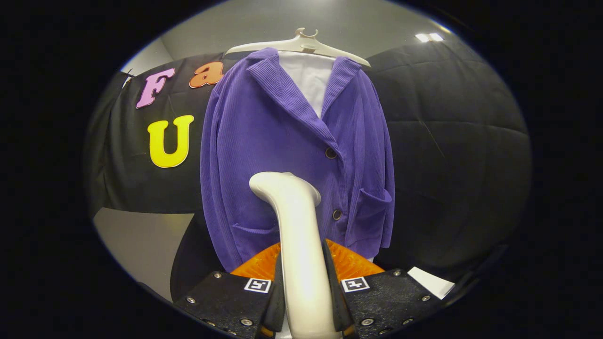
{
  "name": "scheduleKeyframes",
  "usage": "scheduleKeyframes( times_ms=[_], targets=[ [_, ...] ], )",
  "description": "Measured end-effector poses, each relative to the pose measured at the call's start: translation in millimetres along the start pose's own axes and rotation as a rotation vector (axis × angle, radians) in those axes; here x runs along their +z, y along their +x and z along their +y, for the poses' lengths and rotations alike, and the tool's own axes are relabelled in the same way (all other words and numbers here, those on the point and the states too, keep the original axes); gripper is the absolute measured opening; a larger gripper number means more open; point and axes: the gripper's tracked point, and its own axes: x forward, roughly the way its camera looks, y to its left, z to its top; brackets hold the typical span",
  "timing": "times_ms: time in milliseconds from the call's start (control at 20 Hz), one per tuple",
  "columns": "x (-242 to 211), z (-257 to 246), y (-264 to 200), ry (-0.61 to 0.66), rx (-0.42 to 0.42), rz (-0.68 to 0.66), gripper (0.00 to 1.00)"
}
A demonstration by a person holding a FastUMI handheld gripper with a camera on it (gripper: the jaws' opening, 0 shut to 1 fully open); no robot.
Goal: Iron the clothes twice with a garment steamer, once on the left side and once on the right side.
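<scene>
A purple corduroy jacket hangs on a pale hanger over a white shirt, in front of the black cloth wall. My gripper is shut on the white handle of the garment steamer, both fingers pressing its sides. The steamer rises between the fingers and its curved head lies against the lower middle of the jacket, left of the two buttons. A patch pocket sits to the right of the steamer head.
Black cloth covers the wall behind and to both sides of the jacket. A grey floor or wall patch shows at lower left. A white paper slip lies beside the right finger.
</scene>
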Motion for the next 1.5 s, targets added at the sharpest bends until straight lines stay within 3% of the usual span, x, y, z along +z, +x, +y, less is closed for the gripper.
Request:
scheduleKeyframes(
  times_ms=[1000,1500],
  targets=[
    [-108,2,-5,-0.013,-0.023,0.173,0.4],
    [-134,-20,-31,0.004,-0.071,0.235,0.4]
  ],
)
